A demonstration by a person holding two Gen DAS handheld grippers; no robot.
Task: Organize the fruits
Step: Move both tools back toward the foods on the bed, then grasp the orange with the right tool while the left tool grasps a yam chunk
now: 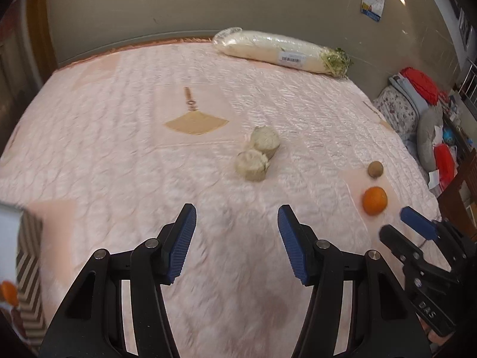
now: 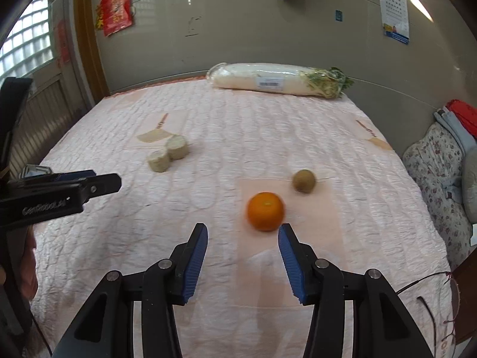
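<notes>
An orange (image 2: 265,211) lies on the pink bedspread just beyond my right gripper (image 2: 243,232), which is open and empty; the orange sits near its right fingertip. A brown kiwi (image 2: 303,180) lies a little behind the orange. In the left wrist view the orange (image 1: 374,200) and kiwi (image 1: 375,169) are at the right. My left gripper (image 1: 237,213) is open and empty, short of two pale cut vegetable chunks (image 1: 258,153). The right gripper (image 1: 399,223) shows at the right edge there.
A long wrapped white radish (image 2: 277,81) lies at the bed's far edge by the wall. A striped box (image 1: 26,268) with an orange in it is at the left edge. Folded bedding (image 2: 441,173) is piled on the right beside the bed.
</notes>
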